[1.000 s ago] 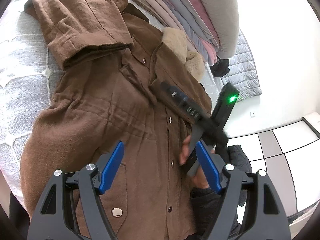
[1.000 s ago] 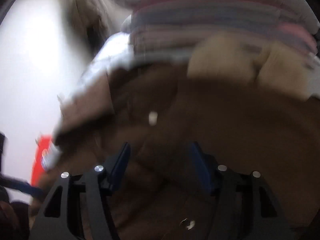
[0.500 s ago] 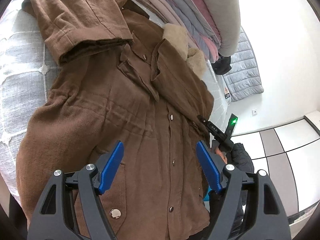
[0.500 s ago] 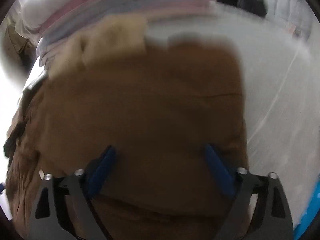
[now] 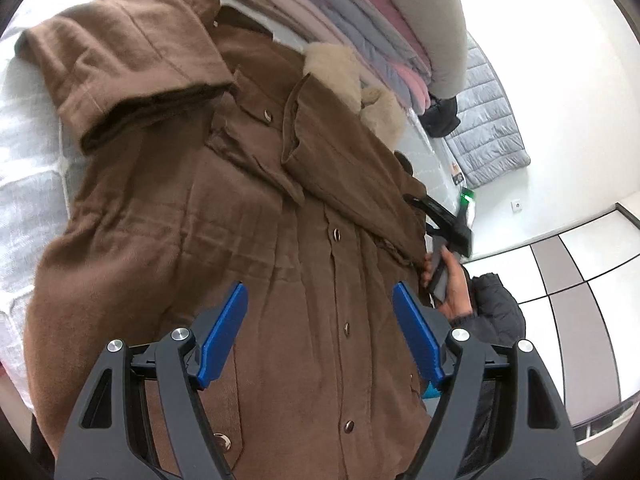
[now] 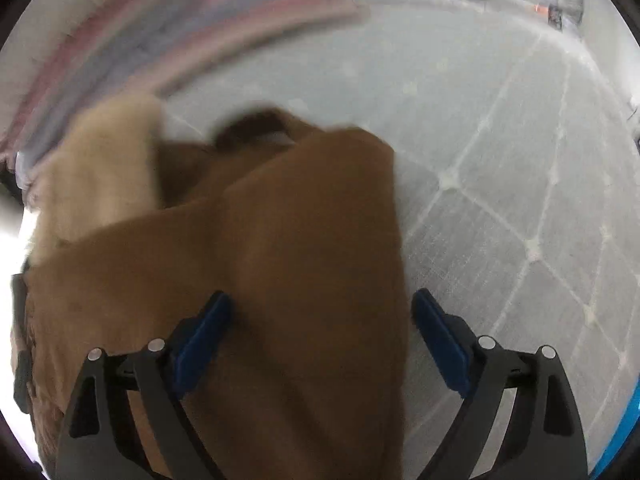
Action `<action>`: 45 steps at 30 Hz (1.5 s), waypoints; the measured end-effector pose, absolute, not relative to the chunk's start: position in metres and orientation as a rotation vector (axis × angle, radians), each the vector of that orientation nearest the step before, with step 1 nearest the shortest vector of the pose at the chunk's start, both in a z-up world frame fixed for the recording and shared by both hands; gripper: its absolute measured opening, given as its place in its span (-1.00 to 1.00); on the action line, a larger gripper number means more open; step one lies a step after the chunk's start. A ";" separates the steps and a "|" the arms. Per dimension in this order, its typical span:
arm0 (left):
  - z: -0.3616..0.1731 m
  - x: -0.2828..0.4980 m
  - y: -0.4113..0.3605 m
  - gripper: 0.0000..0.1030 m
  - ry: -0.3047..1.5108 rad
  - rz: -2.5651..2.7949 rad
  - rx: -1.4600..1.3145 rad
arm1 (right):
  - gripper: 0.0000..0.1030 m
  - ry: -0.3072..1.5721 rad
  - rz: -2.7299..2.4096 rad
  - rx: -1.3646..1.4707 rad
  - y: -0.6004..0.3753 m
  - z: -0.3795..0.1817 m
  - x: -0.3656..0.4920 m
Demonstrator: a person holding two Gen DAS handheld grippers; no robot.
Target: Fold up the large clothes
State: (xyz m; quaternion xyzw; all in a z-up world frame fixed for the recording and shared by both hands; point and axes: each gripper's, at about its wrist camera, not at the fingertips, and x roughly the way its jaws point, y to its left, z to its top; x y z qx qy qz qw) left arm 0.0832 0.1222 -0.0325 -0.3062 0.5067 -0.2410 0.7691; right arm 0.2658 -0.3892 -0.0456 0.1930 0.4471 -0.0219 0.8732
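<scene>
R gripper [image 6: 320,344] just swung off the coat [image 5: 248,208] front to its outer edge, both tongs released w/ nothing held, L gripper [image 5: 320,340] hovering over the placket, so prob side fold next.

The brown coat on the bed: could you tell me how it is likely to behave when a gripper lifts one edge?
The brown coat will probably drape and sag; its sleeve already lies folded. The fur collar and thick cloth suggest some weight.
</scene>
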 end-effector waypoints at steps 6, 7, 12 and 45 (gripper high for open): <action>-0.019 0.080 0.169 0.40 0.967 -0.400 -0.758 | 0.83 0.816 0.349 0.488 -0.290 0.003 0.221; -0.016 0.078 0.181 0.40 0.939 -0.369 -0.777 | 0.84 0.787 0.419 0.499 -0.272 0.011 0.215; -0.010 0.071 0.233 0.46 0.843 -0.237 -0.860 | 0.86 0.830 0.758 0.593 -0.163 0.021 0.210; -0.003 0.037 0.309 0.48 0.756 -0.222 -1.007 | 0.87 1.238 0.897 1.049 0.003 -0.107 0.278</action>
